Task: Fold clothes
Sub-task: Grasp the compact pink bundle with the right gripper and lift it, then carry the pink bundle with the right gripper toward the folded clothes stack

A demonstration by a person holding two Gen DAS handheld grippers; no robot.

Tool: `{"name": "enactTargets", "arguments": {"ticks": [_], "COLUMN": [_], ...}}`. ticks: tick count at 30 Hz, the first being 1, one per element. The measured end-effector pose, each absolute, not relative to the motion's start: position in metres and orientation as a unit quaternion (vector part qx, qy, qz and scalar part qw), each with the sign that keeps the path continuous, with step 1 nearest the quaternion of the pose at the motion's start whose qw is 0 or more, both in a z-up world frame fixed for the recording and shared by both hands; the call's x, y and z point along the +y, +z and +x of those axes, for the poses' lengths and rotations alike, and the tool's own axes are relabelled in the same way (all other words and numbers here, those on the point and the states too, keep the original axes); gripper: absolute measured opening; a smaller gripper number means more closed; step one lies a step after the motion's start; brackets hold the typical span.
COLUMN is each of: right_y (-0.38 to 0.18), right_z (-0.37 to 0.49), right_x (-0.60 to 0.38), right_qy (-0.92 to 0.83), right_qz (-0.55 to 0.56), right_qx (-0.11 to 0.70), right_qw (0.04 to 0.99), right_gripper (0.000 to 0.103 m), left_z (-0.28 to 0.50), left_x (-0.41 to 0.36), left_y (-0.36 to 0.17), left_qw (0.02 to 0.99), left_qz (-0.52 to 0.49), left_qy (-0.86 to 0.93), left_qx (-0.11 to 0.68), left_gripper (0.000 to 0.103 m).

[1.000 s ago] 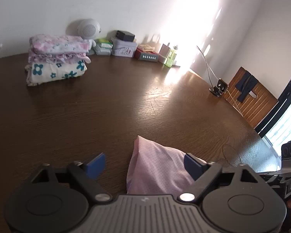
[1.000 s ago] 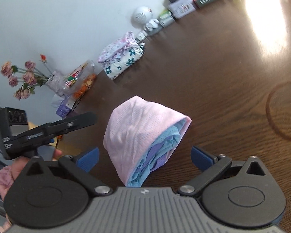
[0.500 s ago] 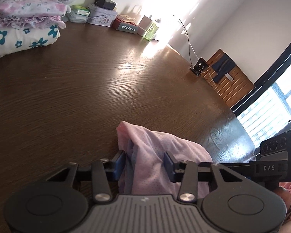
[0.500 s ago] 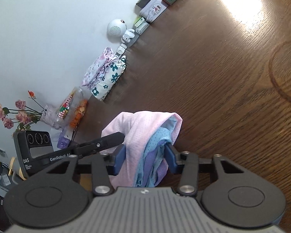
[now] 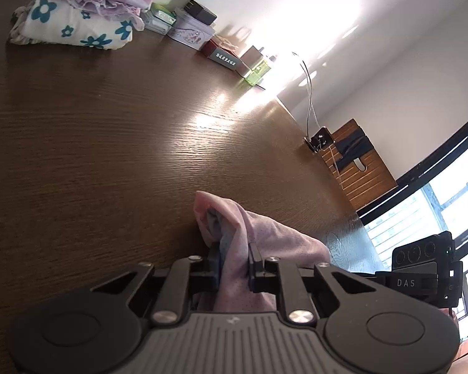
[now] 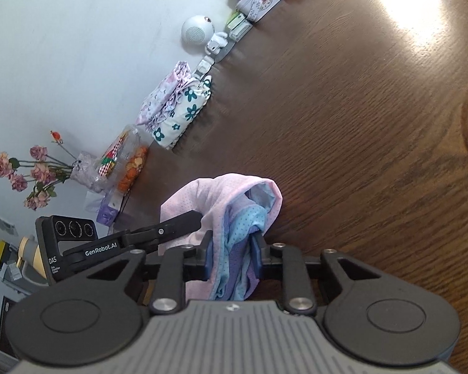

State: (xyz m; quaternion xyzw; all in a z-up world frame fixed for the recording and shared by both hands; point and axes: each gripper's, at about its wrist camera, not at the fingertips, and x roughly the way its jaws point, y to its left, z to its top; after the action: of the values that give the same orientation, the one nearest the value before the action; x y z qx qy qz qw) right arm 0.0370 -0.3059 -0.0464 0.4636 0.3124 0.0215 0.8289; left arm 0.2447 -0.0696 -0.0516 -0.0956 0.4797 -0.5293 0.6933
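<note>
Both grippers had dropped lower and narrowed from wide apart onto the folded pink mesh garment, their jaws closing with the cloth pinched between the blue pads. At the left gripper the garment bunched up from between the pads and spread toward two o'clock over the dark wooden table. At the right gripper the pads clamped the garment's pink, light-blue and purple layers, which rose toward twelve o'clock into a rounded fold. From the right wrist camera, the left gripper's body reached in from nine o'clock, marked "GenRobot.AI" and "DAS"; from the left wrist camera, "DAS" also showed on the right gripper's body at three o'clock. A stack of folded floral clothes lay at eleven o'clock by the wall, well apart from the garment.
</note>
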Motion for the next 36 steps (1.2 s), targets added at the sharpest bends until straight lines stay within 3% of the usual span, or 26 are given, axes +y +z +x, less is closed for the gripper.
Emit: {"name": "enactTargets", "arguments": {"ticks": [11, 22, 29, 36], "right_y": [-0.032, 0.050, 0.098, 0.112], "right_z": [0.053, 0.108, 0.185, 0.288], "right_x": [-0.318, -0.315, -0.314, -0.327], "right_qy": [0.115, 0.207, 0.236, 0.230], "right_qz": [0.465, 0.393, 0.357, 0.338], "right_qx": [0.287, 0.271, 0.256, 0.249], "right_qw": [0.830, 0.854, 0.867, 0.878], "right_gripper": [0.020, 0.020, 0.020, 0.020], "left_z": [0.225, 0.218, 0.275, 0.366], "left_x": [-0.027, 0.003, 0.004, -0.020], "left_y": [-0.036, 0.036, 0.078, 0.093], "left_qw": [0.724, 0.781, 0.811, 0.829], "left_qz": [-0.212, -0.279, -0.295, -0.299], "left_qy": [-0.489, -0.450, -0.414, -0.379], "left_qx": [0.438, 0.331, 0.288, 0.283], "left_gripper": [0.012, 0.012, 0.012, 0.012]}}
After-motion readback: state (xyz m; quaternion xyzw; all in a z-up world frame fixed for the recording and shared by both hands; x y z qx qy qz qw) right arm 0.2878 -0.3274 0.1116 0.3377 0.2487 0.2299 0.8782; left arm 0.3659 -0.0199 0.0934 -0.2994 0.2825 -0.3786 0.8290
